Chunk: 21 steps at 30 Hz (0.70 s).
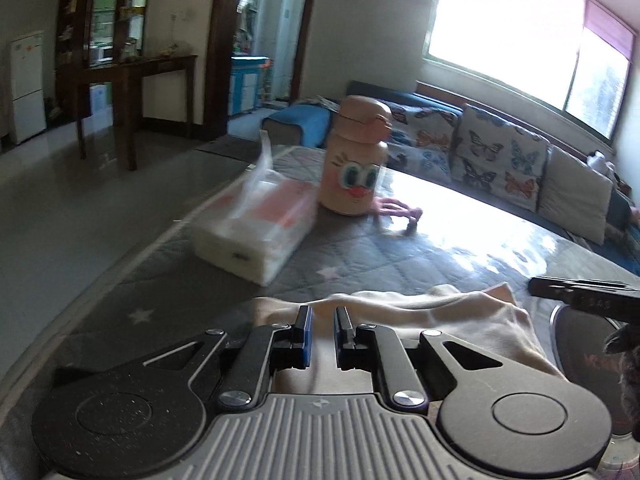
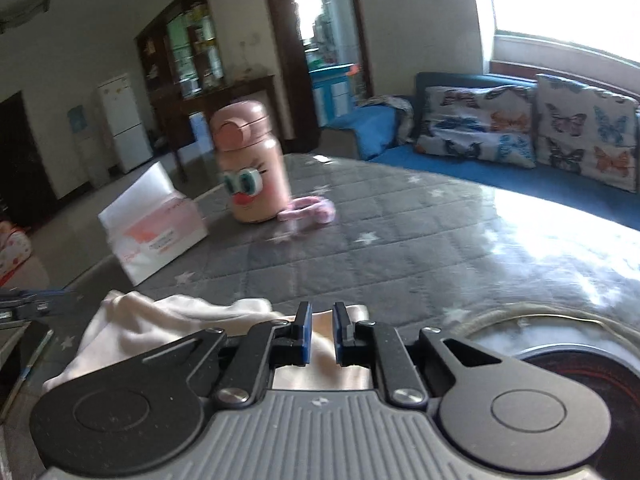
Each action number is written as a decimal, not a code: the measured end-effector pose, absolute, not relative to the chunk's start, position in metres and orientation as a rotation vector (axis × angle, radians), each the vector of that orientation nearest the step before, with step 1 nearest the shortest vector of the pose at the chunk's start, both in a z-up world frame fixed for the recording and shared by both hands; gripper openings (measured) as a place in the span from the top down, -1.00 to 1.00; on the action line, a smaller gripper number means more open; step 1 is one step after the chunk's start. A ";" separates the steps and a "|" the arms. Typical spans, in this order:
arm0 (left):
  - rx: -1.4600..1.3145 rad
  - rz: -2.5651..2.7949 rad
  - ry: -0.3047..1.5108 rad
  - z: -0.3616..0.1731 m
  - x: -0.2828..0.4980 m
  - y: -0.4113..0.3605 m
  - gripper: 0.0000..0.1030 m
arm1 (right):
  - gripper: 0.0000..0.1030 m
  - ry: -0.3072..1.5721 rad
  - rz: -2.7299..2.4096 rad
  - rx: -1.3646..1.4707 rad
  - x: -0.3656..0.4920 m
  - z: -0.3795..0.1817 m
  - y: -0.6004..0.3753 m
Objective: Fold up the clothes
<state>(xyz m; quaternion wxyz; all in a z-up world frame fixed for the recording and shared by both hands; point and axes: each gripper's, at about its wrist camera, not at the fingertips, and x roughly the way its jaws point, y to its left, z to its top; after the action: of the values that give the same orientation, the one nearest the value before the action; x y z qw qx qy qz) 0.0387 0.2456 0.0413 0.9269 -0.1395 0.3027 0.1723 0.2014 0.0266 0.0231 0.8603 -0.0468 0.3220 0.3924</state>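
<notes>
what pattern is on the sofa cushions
Colourful butterflies on a pale ground. The sofa cushions show best in the right wrist view.

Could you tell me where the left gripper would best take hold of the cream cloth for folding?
Probably the raised far hem of the cream cloth, just beyond the left gripper. Come in low from the near side: the hem stands off the quilted table cover, so the fingers could close across it.

Bright daylight pours through a wide window (image 1: 532,36) above a long blue sofa (image 2: 440,152) lined with butterfly-print cushions (image 1: 500,156). Off-white walls (image 1: 372,20) rise over a glossy pale floor (image 1: 72,200). A dark wooden cabinet with a desk (image 1: 120,48) stands beside a white fridge (image 1: 26,84), near a dark-framed doorway (image 1: 268,32).
</notes>
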 end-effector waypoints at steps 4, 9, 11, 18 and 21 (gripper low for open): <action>-0.282 0.291 0.645 0.031 0.065 0.239 0.77 | 0.79 0.694 0.884 -0.130 0.200 0.014 0.045; -0.282 0.285 0.677 0.015 0.086 0.240 0.77 | 0.79 0.713 0.929 -0.151 0.202 0.001 0.065; -0.291 0.288 0.685 0.011 0.090 0.243 0.77 | 0.79 0.715 0.936 -0.152 0.203 -0.003 0.071; -0.302 0.296 0.705 0.002 0.094 0.249 0.77 | 0.77 0.710 0.934 -0.175 0.206 -0.012 0.081; -0.300 0.294 0.699 0.005 0.091 0.248 0.77 | 0.77 0.697 0.943 -0.176 0.201 -0.006 0.076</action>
<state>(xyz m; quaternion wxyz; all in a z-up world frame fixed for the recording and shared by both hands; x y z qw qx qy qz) 0.0913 0.2479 0.0051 0.9179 -0.1461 0.3401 0.1429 0.2012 0.0761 -0.0055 0.8294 -0.0831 0.3283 0.4443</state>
